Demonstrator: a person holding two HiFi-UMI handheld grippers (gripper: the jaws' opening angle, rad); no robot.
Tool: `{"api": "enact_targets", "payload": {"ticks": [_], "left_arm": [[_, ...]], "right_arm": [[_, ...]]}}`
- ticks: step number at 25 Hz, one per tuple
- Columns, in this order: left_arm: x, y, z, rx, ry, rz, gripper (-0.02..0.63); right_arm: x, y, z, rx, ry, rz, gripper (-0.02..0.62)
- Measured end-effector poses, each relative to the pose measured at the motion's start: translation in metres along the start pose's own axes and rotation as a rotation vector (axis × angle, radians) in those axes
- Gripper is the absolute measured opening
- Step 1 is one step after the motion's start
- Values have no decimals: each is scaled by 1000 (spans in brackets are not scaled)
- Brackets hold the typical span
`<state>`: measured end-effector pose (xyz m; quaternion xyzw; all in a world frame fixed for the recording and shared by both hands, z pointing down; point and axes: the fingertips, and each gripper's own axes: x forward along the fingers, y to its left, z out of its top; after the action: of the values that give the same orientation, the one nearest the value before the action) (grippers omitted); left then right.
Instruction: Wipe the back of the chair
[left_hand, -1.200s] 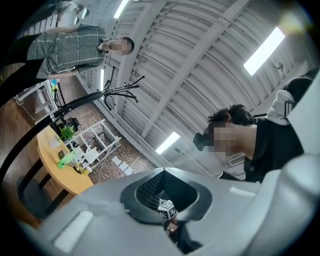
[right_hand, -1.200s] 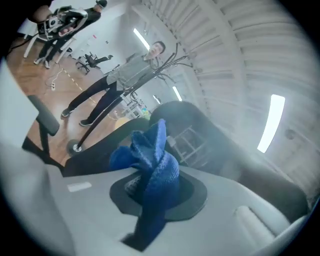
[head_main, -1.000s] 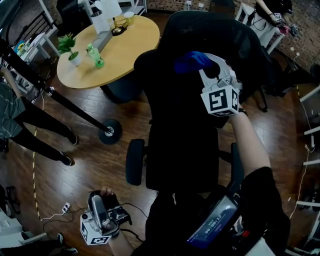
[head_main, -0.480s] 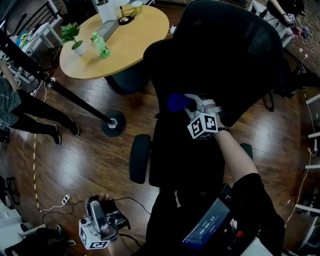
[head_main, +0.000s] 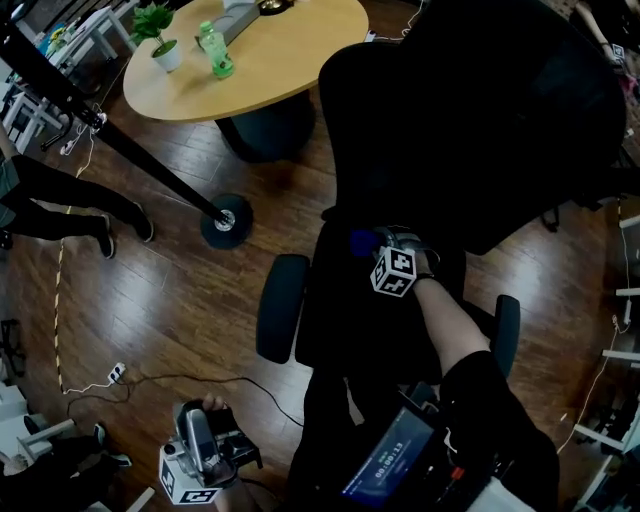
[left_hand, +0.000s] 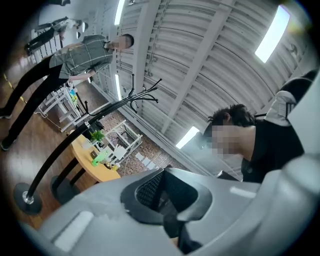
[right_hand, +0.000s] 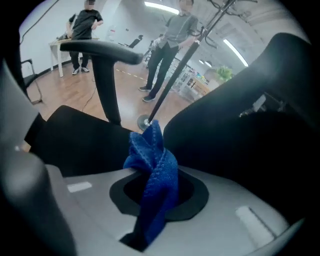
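The black office chair shows its tall back (head_main: 480, 120) at the upper right of the head view, with the seat (head_main: 350, 320) below it. My right gripper (head_main: 375, 245) is shut on a blue cloth (head_main: 360, 241), low on the chair back just above the seat. In the right gripper view the cloth (right_hand: 152, 170) sticks up from the right gripper (right_hand: 150, 200), with the chair back (right_hand: 250, 130) close on the right. My left gripper (head_main: 197, 440) hangs low near the floor at the bottom left. In its own view the left gripper (left_hand: 172, 227) is shut and holds nothing.
A round wooden table (head_main: 290, 70) with a potted plant (head_main: 158, 30) and a green bottle (head_main: 213, 52) stands behind the chair. A black pole slants down to its round base (head_main: 226, 220). A person's legs (head_main: 60, 200) are at the left. Cables (head_main: 150, 375) lie on the wood floor.
My right gripper has slid with the blue cloth from the upper part of the chair back down to its base near the seat. The left gripper stayed low.
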<state>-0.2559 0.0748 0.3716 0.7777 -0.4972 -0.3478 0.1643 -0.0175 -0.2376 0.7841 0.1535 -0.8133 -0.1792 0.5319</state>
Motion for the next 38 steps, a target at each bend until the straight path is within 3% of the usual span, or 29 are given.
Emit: {"api": "enact_targets", "payload": {"ticks": [3, 6, 9, 13, 20, 30, 34, 38], "left_arm": [[-9, 5, -1, 13, 4, 22, 0], [-16, 11, 1, 17, -6, 47, 0], [-15, 14, 4, 16, -14, 46, 0], [-6, 9, 9, 15, -28, 14, 0], [13, -19, 34, 31, -76, -66, 0], [30, -56, 74, 91, -133, -187, 0], [42, -65, 82, 93, -134, -234, 0], [61, -76, 84, 80, -110, -309, 0]], "right_arm": [[20, 10, -17, 43, 76, 22, 51], [28, 7, -15, 44, 88, 16, 51], [26, 2, 7, 30, 39, 9, 51], [-1, -25, 66, 0, -97, -56, 51], [-104, -147, 152, 84, -322, -271, 51], [-255, -285, 201, 109, -458, -594, 51], [-295, -296, 215, 57, -487, -652, 51], [-355, -269, 217, 111, -607, -649, 51]]}}
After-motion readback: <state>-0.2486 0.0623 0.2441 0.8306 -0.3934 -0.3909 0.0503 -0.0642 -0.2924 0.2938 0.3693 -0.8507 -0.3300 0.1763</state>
